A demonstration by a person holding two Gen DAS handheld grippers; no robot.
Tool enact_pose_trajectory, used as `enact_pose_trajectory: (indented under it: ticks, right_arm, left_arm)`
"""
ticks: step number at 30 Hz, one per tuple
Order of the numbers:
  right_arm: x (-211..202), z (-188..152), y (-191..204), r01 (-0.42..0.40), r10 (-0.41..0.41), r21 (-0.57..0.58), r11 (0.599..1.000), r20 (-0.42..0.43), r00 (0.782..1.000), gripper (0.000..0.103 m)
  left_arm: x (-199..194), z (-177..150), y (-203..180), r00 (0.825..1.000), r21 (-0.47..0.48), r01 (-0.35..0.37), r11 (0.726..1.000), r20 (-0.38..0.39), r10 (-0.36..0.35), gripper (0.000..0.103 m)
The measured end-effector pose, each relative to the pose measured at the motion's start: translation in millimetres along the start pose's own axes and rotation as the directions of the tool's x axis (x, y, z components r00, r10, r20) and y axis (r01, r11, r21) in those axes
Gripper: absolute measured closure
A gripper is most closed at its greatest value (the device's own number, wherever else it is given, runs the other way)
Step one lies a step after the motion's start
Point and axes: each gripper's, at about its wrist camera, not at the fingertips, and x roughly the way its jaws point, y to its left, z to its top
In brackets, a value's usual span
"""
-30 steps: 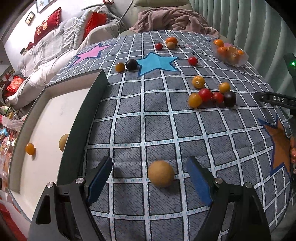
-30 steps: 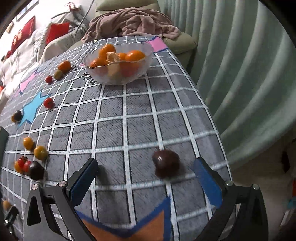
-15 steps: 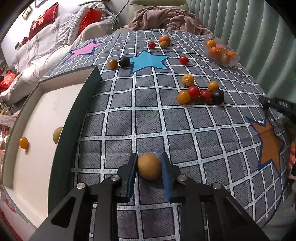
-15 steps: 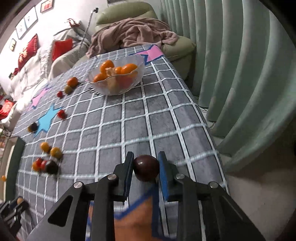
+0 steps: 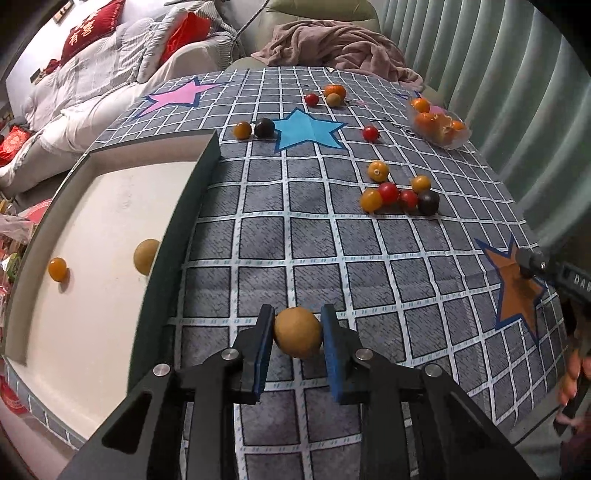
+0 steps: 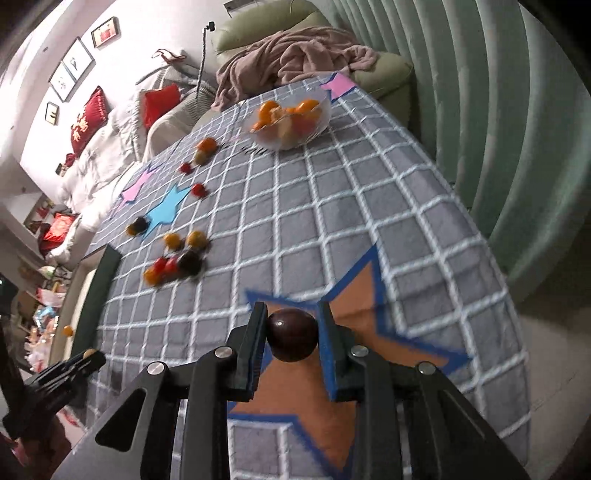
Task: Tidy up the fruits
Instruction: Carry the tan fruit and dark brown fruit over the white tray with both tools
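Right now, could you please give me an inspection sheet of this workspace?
Surface: grey grid tablecloth with coloured stars.
Job's things: tan fruit in left gripper; dark plum in right gripper; tray holding two fruits; clear bowl of orange fruit.
Clutter: loose cherry tomatoes mid-table.
Grippers: both sets of fingers closed on fruit.
Cables: nothing seen.
Surroundings: pink blanket, green curtain, red cushions.
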Motion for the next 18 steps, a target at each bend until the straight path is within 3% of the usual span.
enact_pose_trajectory:
  ticks: [18]
  right_arm:
    - [-1, -18, 77, -0.080, 0.075, -0.105, 0.991, -0.054, 0.996, 0.074]
  left_arm:
    - [-26, -1, 26, 0.999, -0.030, 0.010, 0.999, 0.054, -0.008, 0.076]
